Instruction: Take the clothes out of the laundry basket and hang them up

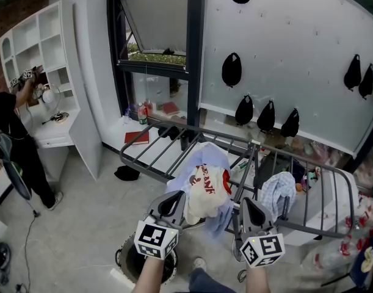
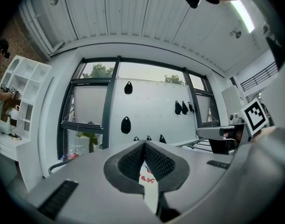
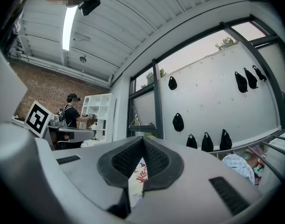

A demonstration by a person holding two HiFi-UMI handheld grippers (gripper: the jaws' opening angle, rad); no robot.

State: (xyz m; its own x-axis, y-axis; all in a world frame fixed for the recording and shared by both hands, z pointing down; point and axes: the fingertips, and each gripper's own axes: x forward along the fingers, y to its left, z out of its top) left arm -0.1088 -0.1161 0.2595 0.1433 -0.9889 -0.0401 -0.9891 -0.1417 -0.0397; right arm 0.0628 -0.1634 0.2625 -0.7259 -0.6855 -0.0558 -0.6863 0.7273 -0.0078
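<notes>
Both pinched fully together, nothing held: left claw (image 1: 171, 201), right claw (image 1: 253, 209). white tee (image 1: 206, 191) with red print draped over drying rack (image 1: 151, 165) rail, just ahead of both claws; blue garment (image 1: 220, 223) under it, checked cloth (image 1: 276, 191) on rack further right. Likely light, limp, quick to slide off rail; best pinched at shoulder seams, spread flat. Dark laundry basket (image 1: 129, 262) on concrete floor (image 1: 82, 224) below left claw, contents unseen. window (image 1: 155, 23), white pegged wall (image 1: 296, 54) behind.
</notes>
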